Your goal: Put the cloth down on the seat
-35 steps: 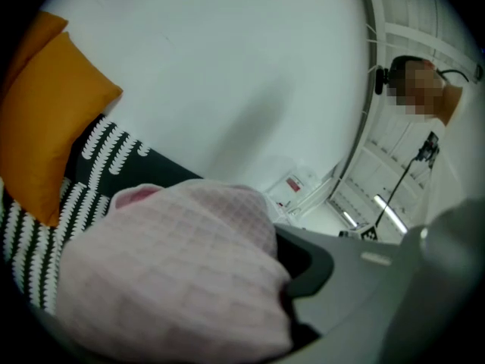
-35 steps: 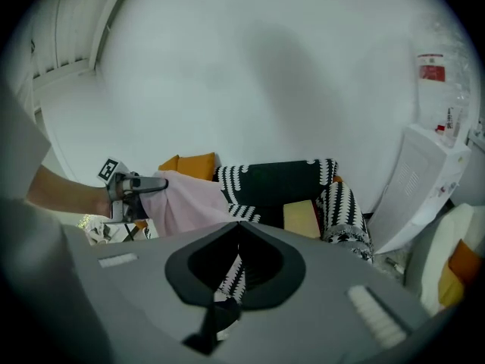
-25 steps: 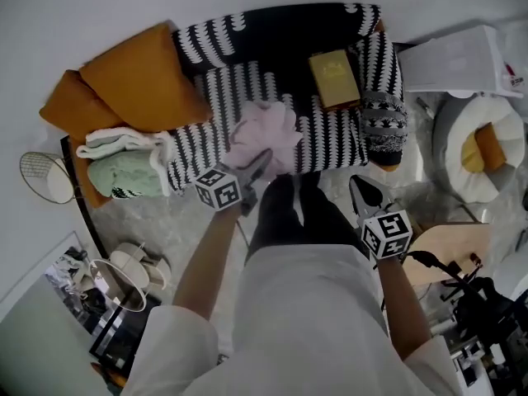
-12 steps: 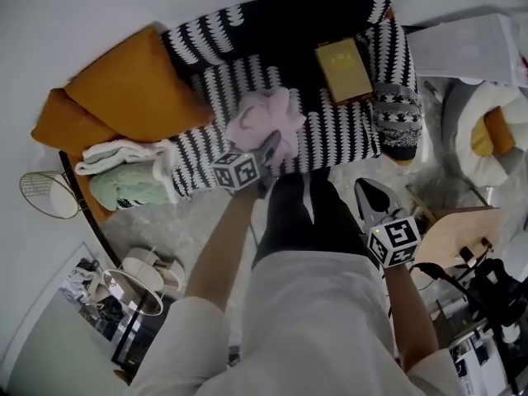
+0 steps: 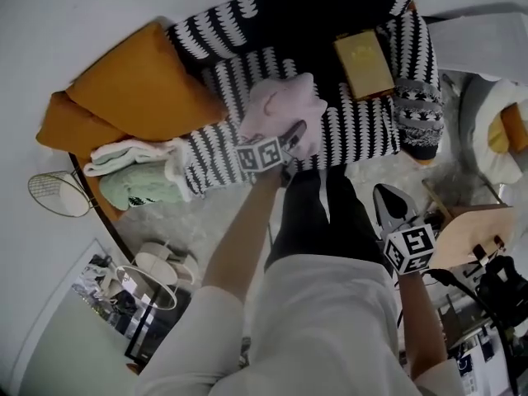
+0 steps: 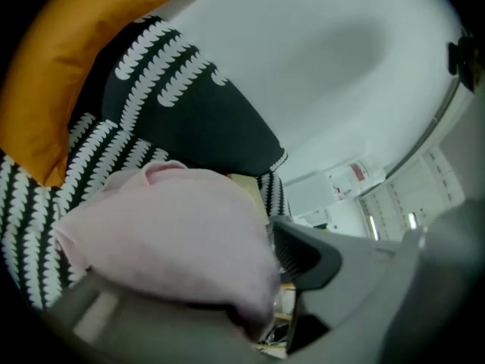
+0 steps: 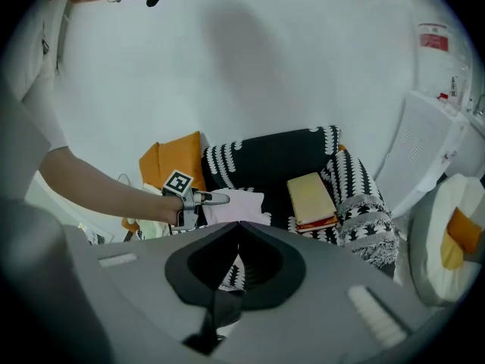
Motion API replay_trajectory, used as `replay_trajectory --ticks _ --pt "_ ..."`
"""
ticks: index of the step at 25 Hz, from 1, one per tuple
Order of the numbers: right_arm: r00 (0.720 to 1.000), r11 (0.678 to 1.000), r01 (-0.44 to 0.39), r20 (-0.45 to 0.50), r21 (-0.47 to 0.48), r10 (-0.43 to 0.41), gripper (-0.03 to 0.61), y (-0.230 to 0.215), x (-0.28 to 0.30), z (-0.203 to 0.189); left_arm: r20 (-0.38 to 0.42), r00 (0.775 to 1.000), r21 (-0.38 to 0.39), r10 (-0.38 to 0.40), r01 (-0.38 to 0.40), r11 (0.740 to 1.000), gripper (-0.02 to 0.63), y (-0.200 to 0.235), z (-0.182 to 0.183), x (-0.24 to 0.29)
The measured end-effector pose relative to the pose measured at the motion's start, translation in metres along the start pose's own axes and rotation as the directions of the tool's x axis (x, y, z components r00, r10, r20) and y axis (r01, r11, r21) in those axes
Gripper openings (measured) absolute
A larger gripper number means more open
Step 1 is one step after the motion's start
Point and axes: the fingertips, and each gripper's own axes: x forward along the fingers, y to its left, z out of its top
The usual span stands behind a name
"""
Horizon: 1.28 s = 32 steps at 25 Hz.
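A pale pink cloth (image 5: 279, 110) lies bunched on the black-and-white patterned seat (image 5: 355, 132) of the armchair. My left gripper (image 5: 293, 135) reaches over the seat's front edge, and its jaws are opening round the cloth's near side. In the left gripper view the cloth (image 6: 167, 233) rests on the lower jaw, while the ribbed pad of the other finger (image 6: 303, 258) stands just apart from it. My right gripper (image 5: 386, 202) hangs low by my right leg, in front of the chair. Its jaws (image 7: 239, 224) are shut and empty.
A yellow book (image 5: 363, 63) lies at the seat's right, beside a grey knitted piece (image 5: 419, 122) on the armrest. Orange cushions (image 5: 140, 77) and folded green and white towels (image 5: 132, 176) sit to the left. A wooden stool (image 5: 470, 233) stands at the right.
My left gripper has pushed forward over the seat with the cloth, and its jaws have parted. The right gripper has stayed low at my side.
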Motion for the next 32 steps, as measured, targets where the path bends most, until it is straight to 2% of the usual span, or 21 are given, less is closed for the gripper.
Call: replay_trajectory --ticks 5,14,21,27,32 --pt "1.0 1.0 0.002 0.003 0.005 -0.002 0.003 0.0 0.006 0.002 -0.017 1.0 -0.005 -0.01 0.01 1.0 0.263 0.004 -0.001 -0.001" --pt "0.999 1.0 0.011 0.045 -0.018 -0.01 0.003 0.011 -0.001 0.026 -0.013 0.999 0.012 -0.045 0.046 0.999 0.254 -0.022 0.002 -0.025" --pt "0.994 0.999 0.037 0.103 -0.04 -0.032 0.003 0.023 -0.031 0.04 0.007 0.997 0.06 -0.075 0.075 0.995 0.179 -0.061 0.007 -0.063" --pt "0.983 0.997 0.072 0.171 -0.032 -0.065 0.003 0.023 -0.071 0.054 0.098 0.992 0.137 -0.076 0.062 0.989 0.102 -0.114 0.023 -0.109" --pt "0.969 0.996 0.08 0.236 -0.039 -0.069 0.003 0.023 -0.109 0.055 0.141 0.988 0.162 -0.063 0.04 0.986 0.024 -0.15 0.011 -0.143"
